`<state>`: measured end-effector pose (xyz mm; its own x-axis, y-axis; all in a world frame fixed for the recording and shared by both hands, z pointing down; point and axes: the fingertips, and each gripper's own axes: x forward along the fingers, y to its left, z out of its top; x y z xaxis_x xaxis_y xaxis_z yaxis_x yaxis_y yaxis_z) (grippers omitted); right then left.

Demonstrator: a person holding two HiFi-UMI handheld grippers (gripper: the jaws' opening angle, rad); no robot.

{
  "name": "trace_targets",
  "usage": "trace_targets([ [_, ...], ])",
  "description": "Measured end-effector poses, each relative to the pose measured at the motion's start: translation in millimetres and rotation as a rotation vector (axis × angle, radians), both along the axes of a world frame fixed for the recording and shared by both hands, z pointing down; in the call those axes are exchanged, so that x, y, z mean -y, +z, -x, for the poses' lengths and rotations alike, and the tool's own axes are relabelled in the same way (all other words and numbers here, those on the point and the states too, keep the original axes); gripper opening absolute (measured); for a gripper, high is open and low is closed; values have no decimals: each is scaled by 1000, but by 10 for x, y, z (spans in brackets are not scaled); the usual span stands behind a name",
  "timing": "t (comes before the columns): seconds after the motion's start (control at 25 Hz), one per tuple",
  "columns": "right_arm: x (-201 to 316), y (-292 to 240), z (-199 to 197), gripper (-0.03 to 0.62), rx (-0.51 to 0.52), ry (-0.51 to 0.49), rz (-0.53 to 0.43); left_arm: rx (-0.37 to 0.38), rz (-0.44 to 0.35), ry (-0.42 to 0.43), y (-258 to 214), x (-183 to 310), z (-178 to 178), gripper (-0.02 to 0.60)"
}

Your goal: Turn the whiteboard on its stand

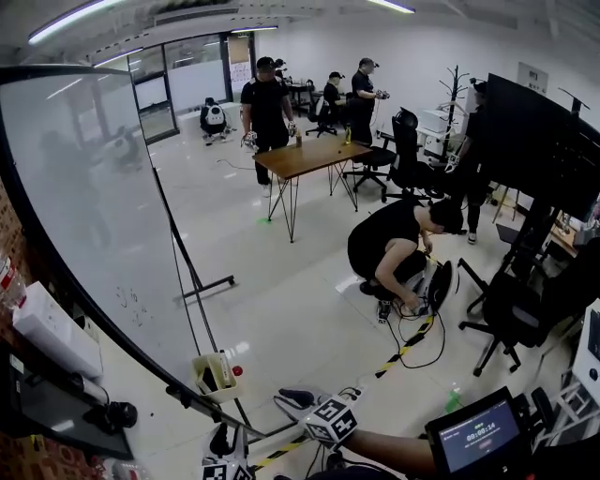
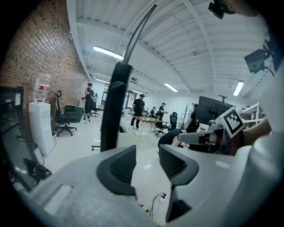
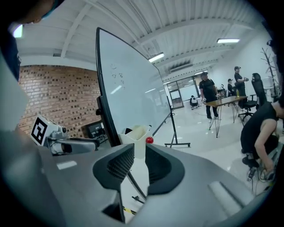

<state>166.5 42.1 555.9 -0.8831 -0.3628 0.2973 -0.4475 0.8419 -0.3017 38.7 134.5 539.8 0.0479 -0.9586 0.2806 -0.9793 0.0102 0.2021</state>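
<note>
Beyond the left gripper (image 2: 147, 157) and right gripper (image 3: 140, 155), jaws slightly apart and empty, stands the whiteboard (image 3: 128, 93).

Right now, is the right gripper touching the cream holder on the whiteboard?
Apart. In the head view, bare floor shows between the right gripper and the cream holder.

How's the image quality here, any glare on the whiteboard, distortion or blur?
Head view: fisheye bows the whiteboard frame into an arc; ceiling lights reflect off the glossy floor. Left gripper view: black rounded corners, the whiteboard's edge-on frame looks soft and dark. Right gripper view: pale light streaks on the whiteboard, black corners too.
</note>
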Motion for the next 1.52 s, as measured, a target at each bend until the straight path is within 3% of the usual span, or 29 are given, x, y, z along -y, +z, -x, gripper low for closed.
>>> trace_targets([
  [0.16,-18,-121,-235,67,59,47,66,25,-19,38,-147,-5,-113,161],
  [0.56,-2,-690,-454,67,61,145,-50,96,-63,137,-509,-17,-384,159],
  [0.84,-407,-1333,-100,67,112,93,-265,137,-90,212,-716,-40,-601,149],
  [0.96,-556,-1569,-113,67,163,100,-320,123,-115,213,-863,-86,-684,149],
  [1.08,-640,-1546,-66,67,143,72,-305,84,-129,188,-989,-172,-702,147],
  [1.28,-596,-1411,-47,67,129,64,-273,37,-68,170,-919,-206,-715,144],
  [1.52,-584,-1456,-116,64,139,70,-300,26,-107,183,-962,-137,-786,143],
])
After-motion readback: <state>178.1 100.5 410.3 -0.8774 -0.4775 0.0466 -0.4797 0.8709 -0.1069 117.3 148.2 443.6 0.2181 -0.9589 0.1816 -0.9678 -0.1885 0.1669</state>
